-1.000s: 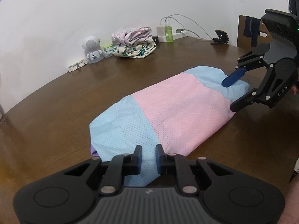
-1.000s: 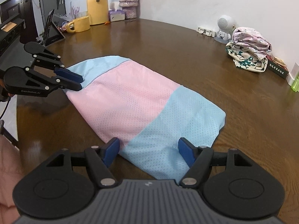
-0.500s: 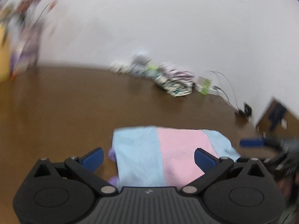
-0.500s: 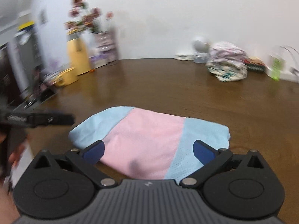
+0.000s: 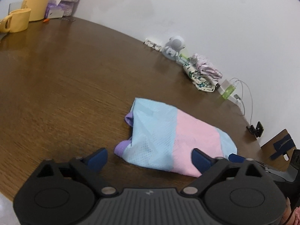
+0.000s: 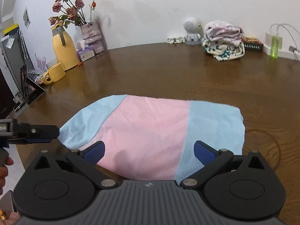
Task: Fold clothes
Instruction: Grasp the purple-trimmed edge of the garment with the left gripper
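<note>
Folded garment (image 6: 150, 131) in pale blue and pink mesh, lying flat on the brown wooden worktop (image 5: 56, 86) just ahead of both sets of jaws. We see the left gripper (image 5: 149, 159) with its jaws spread wide and holding nothing; the right gripper (image 6: 149, 151) likewise has its jaws wide apart and empty, the cloth's near edge lying between and beyond its blue pads. In the left view a purple layer (image 5: 120, 148) peeks from under the garment's blue end — how much lies beneath is hidden. The right gripper's tip is cut off behind the left's own body there. Beyond the jaws, against the white wall (image 6: 150, 9): a second folded pile (image 6: 223, 39), a small white robot figure (image 6: 191, 31), a yellow jug (image 6: 62, 46), a yellow mug (image 6: 54, 73) and dried flowers (image 6: 69, 9).
</note>
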### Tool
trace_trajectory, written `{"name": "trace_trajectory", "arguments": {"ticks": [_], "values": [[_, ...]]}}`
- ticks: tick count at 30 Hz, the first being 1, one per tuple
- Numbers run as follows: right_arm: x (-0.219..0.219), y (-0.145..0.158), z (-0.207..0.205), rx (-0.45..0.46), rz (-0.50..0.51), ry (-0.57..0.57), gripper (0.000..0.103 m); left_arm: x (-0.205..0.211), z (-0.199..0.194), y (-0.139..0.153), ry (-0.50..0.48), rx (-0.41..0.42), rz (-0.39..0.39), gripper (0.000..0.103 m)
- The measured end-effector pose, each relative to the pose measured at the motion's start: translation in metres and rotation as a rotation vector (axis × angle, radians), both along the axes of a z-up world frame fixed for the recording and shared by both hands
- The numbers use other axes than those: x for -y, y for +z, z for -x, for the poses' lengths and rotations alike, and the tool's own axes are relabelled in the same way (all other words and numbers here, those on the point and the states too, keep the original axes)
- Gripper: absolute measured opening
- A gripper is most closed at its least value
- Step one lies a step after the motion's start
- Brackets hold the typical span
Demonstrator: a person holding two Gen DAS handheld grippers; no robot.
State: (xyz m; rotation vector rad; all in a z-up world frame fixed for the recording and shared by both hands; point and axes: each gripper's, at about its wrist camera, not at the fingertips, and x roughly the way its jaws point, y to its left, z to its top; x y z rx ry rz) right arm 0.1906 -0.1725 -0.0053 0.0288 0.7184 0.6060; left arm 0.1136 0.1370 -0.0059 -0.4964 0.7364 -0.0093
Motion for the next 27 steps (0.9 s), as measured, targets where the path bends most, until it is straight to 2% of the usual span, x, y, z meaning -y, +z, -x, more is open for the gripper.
{"name": "trace_trajectory", "arguments": {"ticks": [7,9,14,21,24,27], "values": [[0.013,-0.004,0.003,0.009,-0.009,-0.029,0.103,-0.002,-0.005,-0.01,0.058,-0.033,0.049,0.077],[0.015,-0.006,0.001,0.004,-0.012,-0.035,0.103,-0.003,-0.006,-0.011,0.063,-0.033,0.057,0.069],[0.017,-0.011,-0.001,-0.008,-0.013,-0.033,0.103,-0.005,-0.013,-0.014,0.092,-0.019,0.073,0.06],[0.009,-0.011,0.001,0.01,0.025,-0.028,0.103,-0.007,-0.021,-0.02,0.105,0.002,0.074,0.036],[0.006,-0.01,0.001,0.019,0.03,-0.025,0.103,-0.008,-0.021,-0.022,0.118,0.008,0.084,0.029],[-0.003,-0.005,-0.001,0.033,0.038,0.022,0.103,-0.01,-0.019,-0.024,0.131,0.017,0.095,0.027]]}}
